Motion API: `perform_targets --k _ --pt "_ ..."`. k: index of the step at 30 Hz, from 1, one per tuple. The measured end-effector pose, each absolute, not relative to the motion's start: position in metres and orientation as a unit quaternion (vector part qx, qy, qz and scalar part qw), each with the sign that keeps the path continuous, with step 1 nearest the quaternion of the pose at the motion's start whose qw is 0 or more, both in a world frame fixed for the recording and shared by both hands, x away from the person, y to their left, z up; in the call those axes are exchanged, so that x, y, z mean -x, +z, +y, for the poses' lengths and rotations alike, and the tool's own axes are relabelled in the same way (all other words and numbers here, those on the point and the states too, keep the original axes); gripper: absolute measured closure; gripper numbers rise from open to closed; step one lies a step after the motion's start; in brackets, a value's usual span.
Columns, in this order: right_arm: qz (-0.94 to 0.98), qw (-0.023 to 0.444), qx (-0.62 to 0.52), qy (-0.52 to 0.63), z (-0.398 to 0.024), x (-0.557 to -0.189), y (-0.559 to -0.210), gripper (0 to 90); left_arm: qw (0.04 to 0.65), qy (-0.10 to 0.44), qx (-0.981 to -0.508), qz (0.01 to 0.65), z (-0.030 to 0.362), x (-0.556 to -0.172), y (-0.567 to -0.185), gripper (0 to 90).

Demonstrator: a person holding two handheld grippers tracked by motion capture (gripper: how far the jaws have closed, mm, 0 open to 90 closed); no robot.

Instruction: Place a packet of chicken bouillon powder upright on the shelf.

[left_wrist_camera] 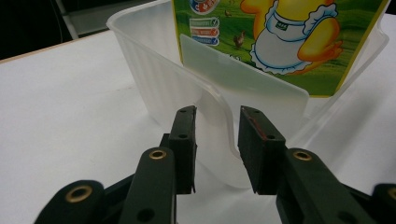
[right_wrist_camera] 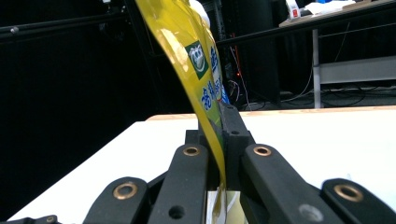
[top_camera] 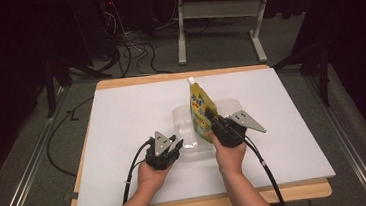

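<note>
On the desk (top_camera: 124, 138), covered by a white sheet, a clear plastic container (top_camera: 185, 128) sits near the middle, slightly toward the person. A yellow-green spouted pouch (top_camera: 200, 109) stands in it, long axis close to vertical, its white cap (top_camera: 190, 79) pointing up and leaning a little away from the person.

The right gripper (top_camera: 212, 119) sits just right of the pouch's lower half, and its jaws are closed on the pouch edge. In the right gripper view the foil (right_wrist_camera: 196, 70) rises from between the two pressed jaws and slants up to the left.

The left gripper (top_camera: 173, 143) rests at the near left side of the container. In the left gripper view its jaws stand a narrow way apart, straddling the curved near wall of the container (left_wrist_camera: 159, 88), one jaw on each side; whether the pads press the plastic cannot be told. Beyond the wall the pouch's printed face (left_wrist_camera: 280, 42), with a cartoon duck, shows through.
</note>
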State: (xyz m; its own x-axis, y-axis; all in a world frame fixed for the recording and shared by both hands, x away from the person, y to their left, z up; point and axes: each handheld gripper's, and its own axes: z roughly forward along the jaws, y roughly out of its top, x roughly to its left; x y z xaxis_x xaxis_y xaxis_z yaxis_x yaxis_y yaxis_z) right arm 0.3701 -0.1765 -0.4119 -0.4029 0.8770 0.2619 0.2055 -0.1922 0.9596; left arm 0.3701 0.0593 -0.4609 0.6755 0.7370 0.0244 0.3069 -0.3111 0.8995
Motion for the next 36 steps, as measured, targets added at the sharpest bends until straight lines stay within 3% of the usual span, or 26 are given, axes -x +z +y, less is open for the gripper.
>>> perform_targets --k 10,19,30,36 --pt "0.600 0.270 -0.464 0.593 -0.1773 -0.3660 -0.4115 82.4 0.481 0.221 -0.779 0.336 0.0594 -0.3694 -0.4607 67.8" --pt "0.616 0.259 -0.460 0.585 -0.1771 -0.3672 -0.4106 67.5 0.482 0.217 -0.778 0.340 0.0590 -0.3706 -0.4612 65.2" --pt "0.630 0.252 -0.451 0.580 -0.1734 -0.3694 -0.4063 55.6 0.483 0.213 -0.777 0.344 0.0597 -0.3716 -0.4612 63.2" --pt "0.639 0.254 -0.447 0.571 -0.1713 -0.3721 -0.4034 39.3 0.487 0.209 -0.774 0.348 0.0611 -0.3728 -0.4604 60.1"
